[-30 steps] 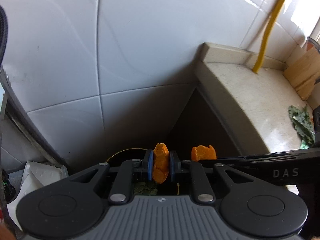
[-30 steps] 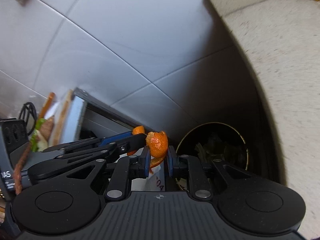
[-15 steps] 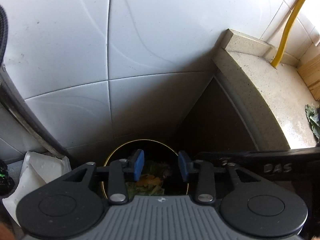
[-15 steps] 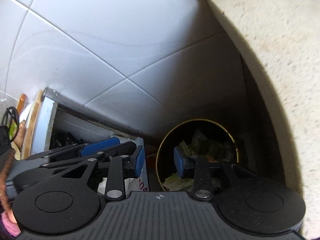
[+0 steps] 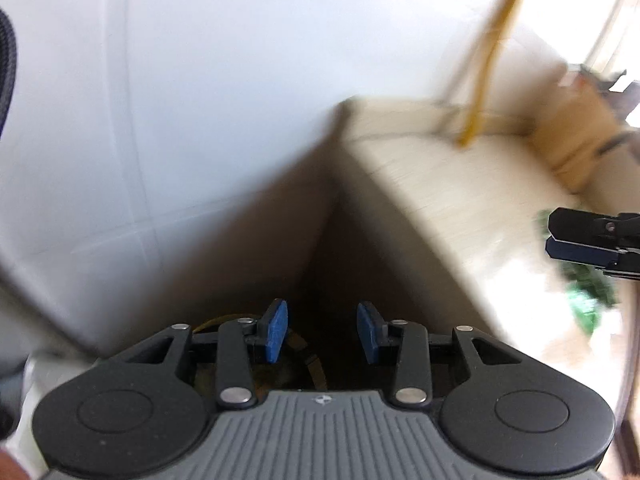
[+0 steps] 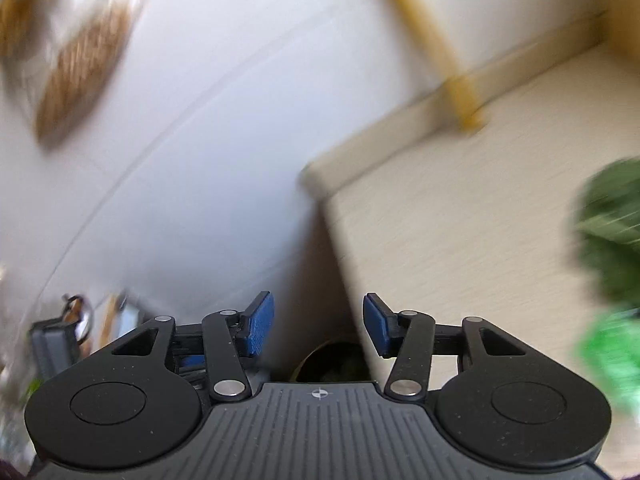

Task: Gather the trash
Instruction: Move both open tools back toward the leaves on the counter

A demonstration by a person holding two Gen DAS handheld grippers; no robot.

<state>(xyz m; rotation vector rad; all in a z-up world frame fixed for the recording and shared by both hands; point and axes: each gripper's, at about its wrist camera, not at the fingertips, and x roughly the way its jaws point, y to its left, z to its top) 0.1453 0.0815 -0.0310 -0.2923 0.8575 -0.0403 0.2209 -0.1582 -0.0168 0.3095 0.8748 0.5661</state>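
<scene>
Large glossy white wall tiles [image 5: 200, 100] with thin grey grout lines, blurred by motion. Speckled beige stone counter [image 5: 460, 200] butting into the wall, a low raised lip along its back edge, its left edge dropping into a dark shadowed gap [image 5: 332, 264]. Yellow vertical pipe [image 6: 436, 48] meeting the counter's back edge. Bright daylight at the far right corner.

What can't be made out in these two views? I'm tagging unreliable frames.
- Bin, right wrist view: only a sliver of rim shows; the gripper body hides its contents.
- Green scraps, right wrist view: motion-blurred and cut off by the edge; their kind is unclear.
- Right gripper, left wrist view: the frame edge cuts it off.
</scene>
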